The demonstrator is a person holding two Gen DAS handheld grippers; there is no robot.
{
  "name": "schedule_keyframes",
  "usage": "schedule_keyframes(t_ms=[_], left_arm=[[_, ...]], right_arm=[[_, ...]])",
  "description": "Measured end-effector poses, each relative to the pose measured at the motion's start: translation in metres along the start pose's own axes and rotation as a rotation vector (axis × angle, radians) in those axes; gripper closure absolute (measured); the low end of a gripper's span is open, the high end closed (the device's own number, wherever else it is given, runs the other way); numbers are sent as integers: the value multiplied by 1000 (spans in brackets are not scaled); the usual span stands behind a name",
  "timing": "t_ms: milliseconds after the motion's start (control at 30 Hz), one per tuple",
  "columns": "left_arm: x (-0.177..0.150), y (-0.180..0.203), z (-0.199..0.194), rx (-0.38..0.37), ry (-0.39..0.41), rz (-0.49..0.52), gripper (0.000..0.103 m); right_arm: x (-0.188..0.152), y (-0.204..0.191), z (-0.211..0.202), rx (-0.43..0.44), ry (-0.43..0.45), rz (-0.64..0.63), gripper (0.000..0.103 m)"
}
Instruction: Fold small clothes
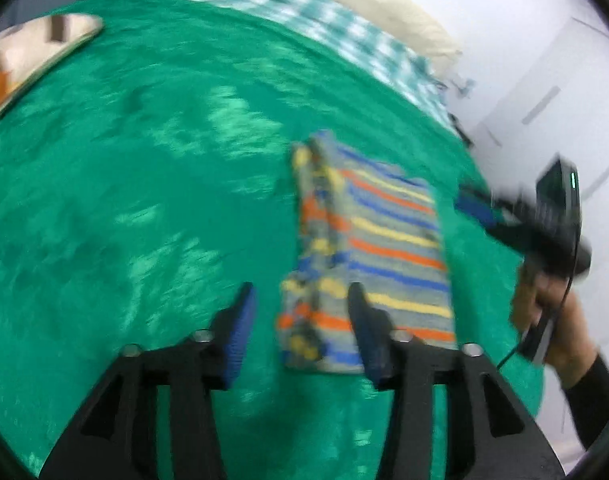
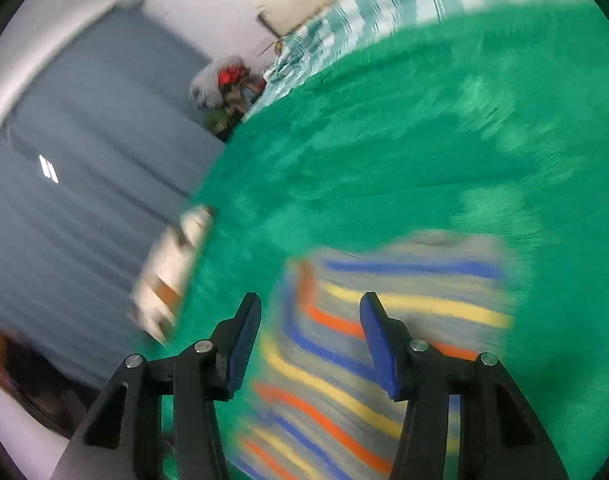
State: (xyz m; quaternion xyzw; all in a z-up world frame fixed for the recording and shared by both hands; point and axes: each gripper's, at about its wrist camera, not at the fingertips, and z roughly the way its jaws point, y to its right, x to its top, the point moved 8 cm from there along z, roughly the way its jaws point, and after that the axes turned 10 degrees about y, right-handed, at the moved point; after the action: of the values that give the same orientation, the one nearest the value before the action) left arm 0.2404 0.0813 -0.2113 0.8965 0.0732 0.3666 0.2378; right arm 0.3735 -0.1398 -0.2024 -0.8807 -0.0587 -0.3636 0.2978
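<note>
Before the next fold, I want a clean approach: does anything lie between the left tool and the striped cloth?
Nothing visible does. The left tool hangs open right over the near edge of the folded striped cloth on the green blanket.

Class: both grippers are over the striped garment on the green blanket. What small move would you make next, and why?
Probably lower the left gripper to pinch the near edge of the striped garment. Its jaws stand open with nothing between the pads, the garment lies folded flat on the green blanket, and the right gripper hovers open above it too.

Green blanket [image 1: 144, 160] over checked sheet [image 1: 344, 20]; cream/brown cushion [image 1: 32, 52] at edge, clutter [image 2: 224, 84] by wall.
</note>
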Motion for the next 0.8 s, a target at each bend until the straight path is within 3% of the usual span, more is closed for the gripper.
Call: schedule_keyframes(t_ms=[67, 133, 200, 233, 300, 333, 433, 500, 567, 633, 733, 800], left_arm=[[0, 12, 14, -20, -41, 40, 70], [-6, 21, 32, 18, -64, 112, 70], [-13, 20, 45, 68, -89, 153, 82], [-19, 17, 50, 92, -105, 159, 96], [-26, 9, 55, 128, -124, 152, 97], [-26, 6, 57, 133, -127, 148, 97], [-18, 13, 50, 126, -150, 186, 97], [-3, 19, 36, 109, -122, 203, 93], [20, 27, 34, 66, -84, 188, 70], [39, 36, 41, 56, -66, 194, 60], [55, 52, 73, 67, -85, 244, 36], [54, 46, 106, 143, -122, 266, 50]], right_arm=[[-26, 10, -29, -94, -14, -106, 50], [-51, 9, -51, -107, -23, -153, 51], [-75, -8, -65, -70, -18, -212, 59], [-81, -15, -67, -50, -16, -235, 63], [-103, -40, -58, 4, -19, -274, 75], [-120, -45, -46, 26, -55, -278, 77], [-166, -29, -5, -68, -202, -270, 82], [-165, -28, -5, -73, -165, -250, 82], [-164, -27, -5, -80, -169, -233, 83], [-164, -24, -4, -90, -168, -224, 83], [-163, -26, -5, -120, -161, -246, 83], [-164, -29, -5, -132, -157, -248, 83]])
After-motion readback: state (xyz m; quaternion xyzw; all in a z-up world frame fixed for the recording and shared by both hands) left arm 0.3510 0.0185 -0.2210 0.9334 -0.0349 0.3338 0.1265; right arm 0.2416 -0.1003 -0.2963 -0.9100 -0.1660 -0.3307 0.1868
